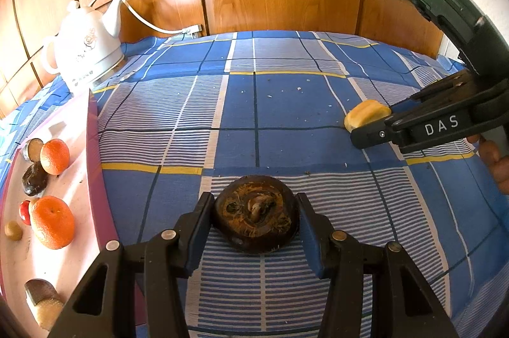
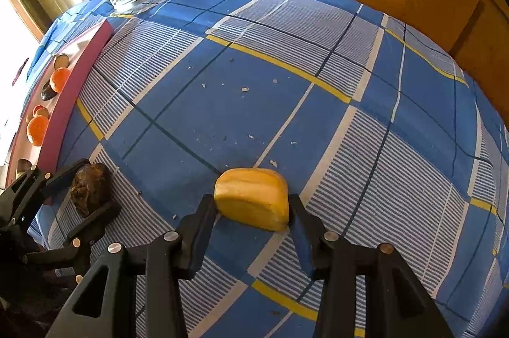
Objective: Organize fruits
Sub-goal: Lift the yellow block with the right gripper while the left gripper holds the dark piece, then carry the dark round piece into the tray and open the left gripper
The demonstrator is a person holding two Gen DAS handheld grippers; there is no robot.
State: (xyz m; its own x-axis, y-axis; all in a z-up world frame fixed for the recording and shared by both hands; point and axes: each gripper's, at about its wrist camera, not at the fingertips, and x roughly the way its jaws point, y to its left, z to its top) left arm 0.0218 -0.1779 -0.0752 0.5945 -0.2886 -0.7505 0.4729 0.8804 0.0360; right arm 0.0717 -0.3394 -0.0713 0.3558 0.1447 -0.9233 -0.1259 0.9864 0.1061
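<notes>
Step in hand: both tools are set to pick up a fruit each from the blue checked cloth (image 1: 286,115) on the counter, presumably to carry them to the pink tray (image 1: 92,147).
Left tool (image 1: 256,218): its jaws stand on either side of a dark brown round fruit (image 1: 256,214) with a dried stem scar; the pads look to touch or nearly touch its flanks, so it is closing on the fruit, though a firm clench cannot be confirmed.
Right tool (image 2: 253,206): its jaws flank a yellow fruit wedge (image 2: 253,198); the right pad seems to touch the wedge, the left is just beside it, so whether it grips yet cannot be told.
Where the fruits are: the brown fruit lies on the cloth just beside the tray's near rim; the yellow wedge lies well apart from the tray, toward the counter's far side from it.
Tray contents: two oranges (image 1: 52,221), dark brown pieces (image 1: 35,177), a small red fruit (image 1: 24,212) and a small tan one (image 1: 13,230) already rest there.
Other landmark: a white kettle (image 1: 86,48) stands beyond the tray's far end, its cord trailing toward the wooden panels.
Doing it well: each tool should probably squeeze evenly across the widest part of its fruit and lift straight up before swinging toward the tray.
Risk: the brown fruit looks hard and rounded, so it may roll out of a shallow grip; the wedge looks soft and may bruise under a hard squeeze.
Placement: bare tray surface near the rim seems the safest spot, clear of the oranges.
</notes>
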